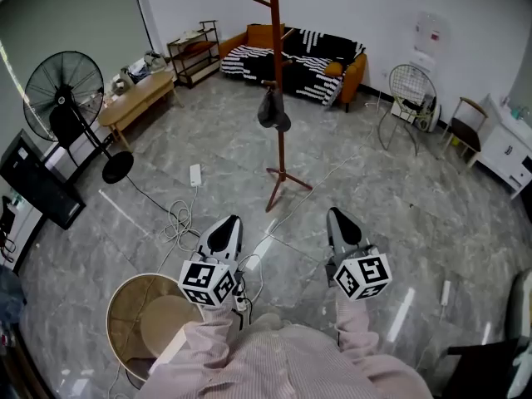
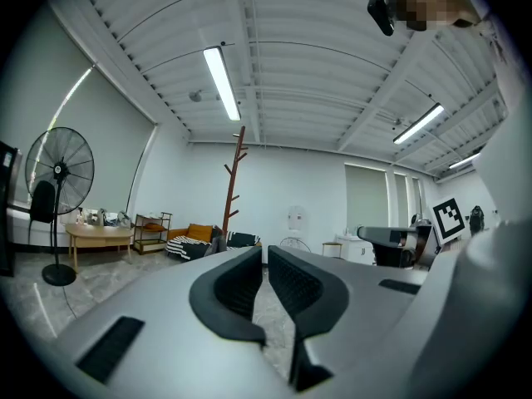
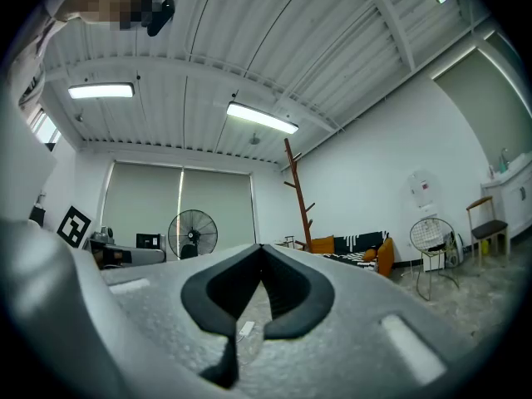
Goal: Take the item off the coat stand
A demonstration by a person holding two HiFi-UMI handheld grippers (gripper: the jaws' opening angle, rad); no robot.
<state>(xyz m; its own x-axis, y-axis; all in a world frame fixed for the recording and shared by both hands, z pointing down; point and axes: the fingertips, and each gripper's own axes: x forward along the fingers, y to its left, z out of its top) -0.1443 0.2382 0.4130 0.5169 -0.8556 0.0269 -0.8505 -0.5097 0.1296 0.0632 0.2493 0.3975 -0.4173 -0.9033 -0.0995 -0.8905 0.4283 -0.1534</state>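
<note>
A tall brown wooden coat stand (image 1: 278, 81) rises in the middle of the room on a grey marble floor. A dark item (image 1: 273, 110), like a cap or small bag, hangs from one of its pegs about halfway up. Both grippers are held low, well short of the stand. My left gripper (image 1: 229, 221) is shut with nothing between its jaws, and so is my right gripper (image 1: 337, 214). The stand shows far off in the left gripper view (image 2: 235, 185) and in the right gripper view (image 3: 298, 196). Both pairs of jaws point toward it.
A standing fan (image 1: 62, 90) and a low wooden table (image 1: 137, 98) are at the left. A striped sofa (image 1: 299, 61) lines the back wall, and a wire chair (image 1: 410, 90) stands at the right. Cables (image 1: 179, 223) and a power strip (image 1: 195, 174) lie on the floor. A round stool (image 1: 154, 318) sits near my left side.
</note>
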